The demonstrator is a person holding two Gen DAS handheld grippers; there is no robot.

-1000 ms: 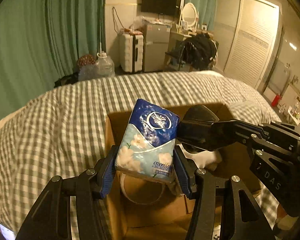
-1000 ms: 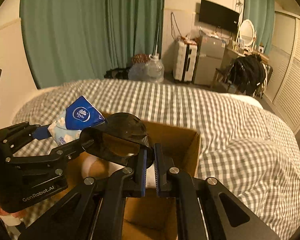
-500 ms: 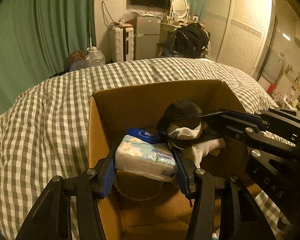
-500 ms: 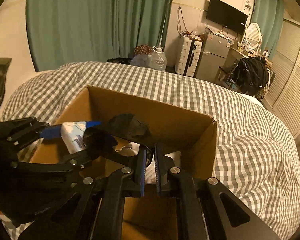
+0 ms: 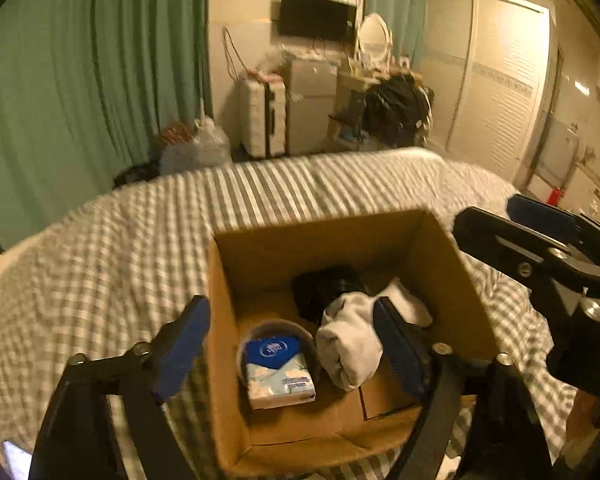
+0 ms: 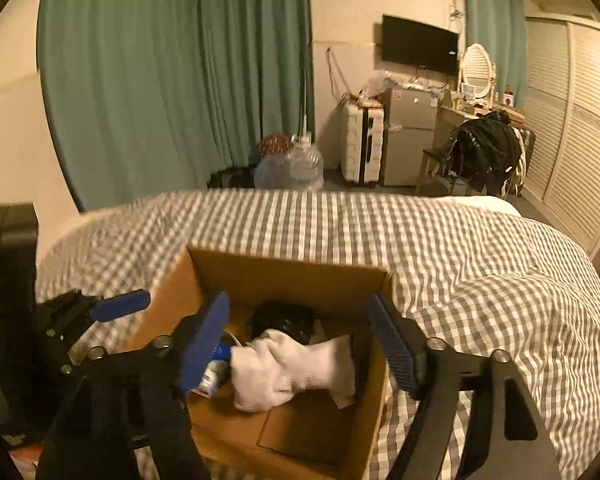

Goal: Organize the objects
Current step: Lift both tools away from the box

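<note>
Left wrist view: the left gripper (image 5: pixel 294 344) is gaping wide, holding nothing, low in frame over the cardboard box (image 5: pixel 456 280). The tissue pack (image 5: pixel 278 368) is lying inside beside the white sock (image 5: pixel 352 344) and black item (image 5: pixel 324 288).

Right wrist view: the right gripper (image 6: pixel 300 344) is hanging wide open, empty, over that box (image 6: pixel 288 272), sock (image 6: pixel 296 368) at center.

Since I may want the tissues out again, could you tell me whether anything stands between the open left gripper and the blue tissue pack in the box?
Nothing visible does. The blue-and-white tissue pack lies uncovered in the cardboard box, the white sock beside it, below the left gripper.
</note>
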